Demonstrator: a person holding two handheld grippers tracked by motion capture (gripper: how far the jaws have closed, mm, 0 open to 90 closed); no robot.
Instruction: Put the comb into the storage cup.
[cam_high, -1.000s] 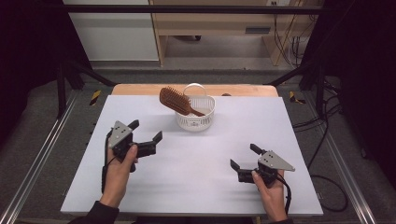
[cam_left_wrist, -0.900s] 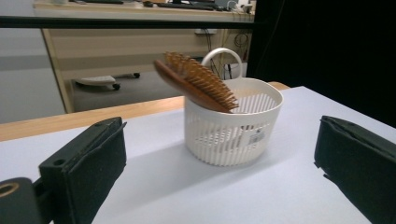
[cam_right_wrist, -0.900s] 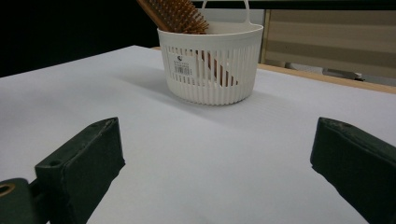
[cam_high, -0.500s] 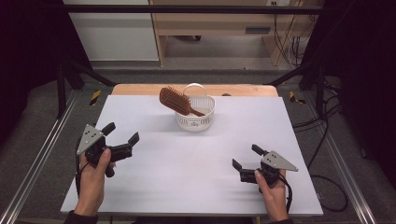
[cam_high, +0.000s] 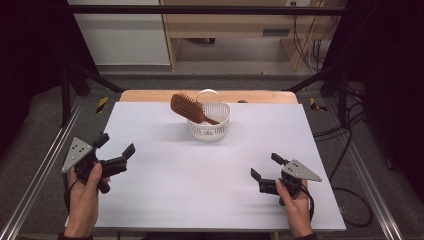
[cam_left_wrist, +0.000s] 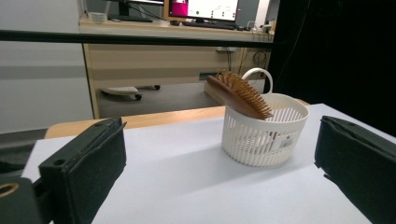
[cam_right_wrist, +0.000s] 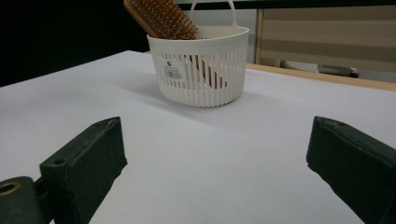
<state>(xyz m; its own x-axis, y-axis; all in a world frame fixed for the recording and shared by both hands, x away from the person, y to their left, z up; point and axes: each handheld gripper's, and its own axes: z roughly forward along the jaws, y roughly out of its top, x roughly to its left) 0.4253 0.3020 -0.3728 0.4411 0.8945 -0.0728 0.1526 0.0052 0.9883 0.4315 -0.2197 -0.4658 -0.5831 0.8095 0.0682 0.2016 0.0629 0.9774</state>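
Left gripper is sitting at the near left of the table with jaws spread wide and nothing between them; right gripper is resting at the near right, jaws likewise apart and empty. Both are pointing inward toward the basket, well apart from it, so this is reading as a neutral hold position, hands parked clear of the work.

White table is lying bare around both hands, giving free travel in any direction. Behind it a strip of wooden board is showing along the far edge.

White slotted basket is standing upright near the far middle of the table, its loop handle rising at the back, label side facing the right gripper view. It is standing free, nothing touching its wall.

Brown wooden hairbrush is leaning in the basket handle-down, bristled head sticking out over the left rim and tilted. It is propped that way because it is longer than the basket is deep, so the rim is carrying it. Judging by that, the brush is already stowed, or is offering its head as the easy place to pinch.
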